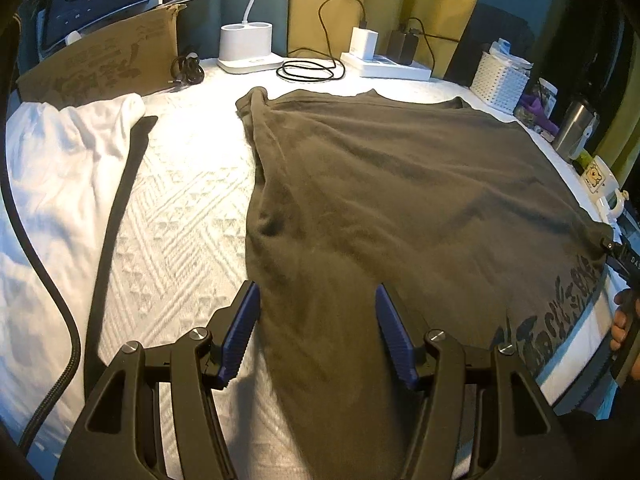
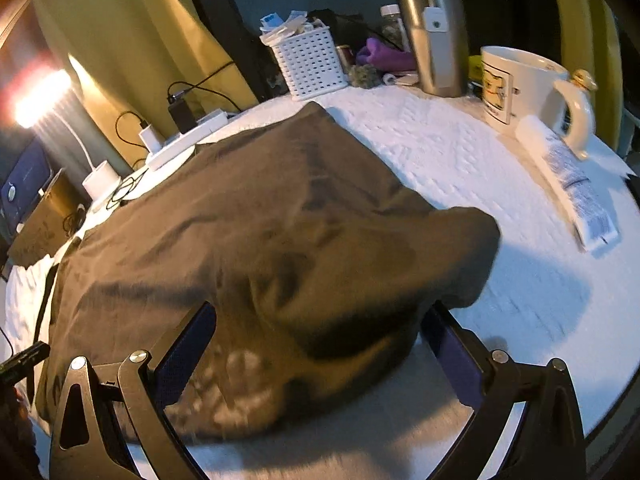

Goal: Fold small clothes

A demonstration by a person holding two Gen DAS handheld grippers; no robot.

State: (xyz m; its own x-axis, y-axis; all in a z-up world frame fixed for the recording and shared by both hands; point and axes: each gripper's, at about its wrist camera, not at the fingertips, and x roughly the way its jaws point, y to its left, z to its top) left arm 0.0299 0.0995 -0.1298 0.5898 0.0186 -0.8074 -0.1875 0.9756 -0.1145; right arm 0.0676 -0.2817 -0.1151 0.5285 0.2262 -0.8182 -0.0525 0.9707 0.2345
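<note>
A dark olive t-shirt (image 1: 400,200) lies spread on the white quilted table cover (image 1: 188,208), with a printed design near its front right edge. My left gripper (image 1: 316,332) is open and hovers over the shirt's near left hem. My right gripper (image 2: 320,348) is open, its blue pads either side of a raised, bunched corner of the same shirt (image 2: 280,240); the fabric lies between the jaws, not clamped. The right gripper also shows at the right edge of the left wrist view (image 1: 616,248), by the shirt's corner.
A white garment with a black strip (image 1: 68,168) lies left. A cardboard box (image 1: 104,60), lamp base (image 1: 246,46), chargers and cables (image 1: 312,68) line the back. A white basket (image 2: 310,60), steel tumbler (image 2: 436,40), mug (image 2: 524,84) and paper (image 2: 576,192) stand right.
</note>
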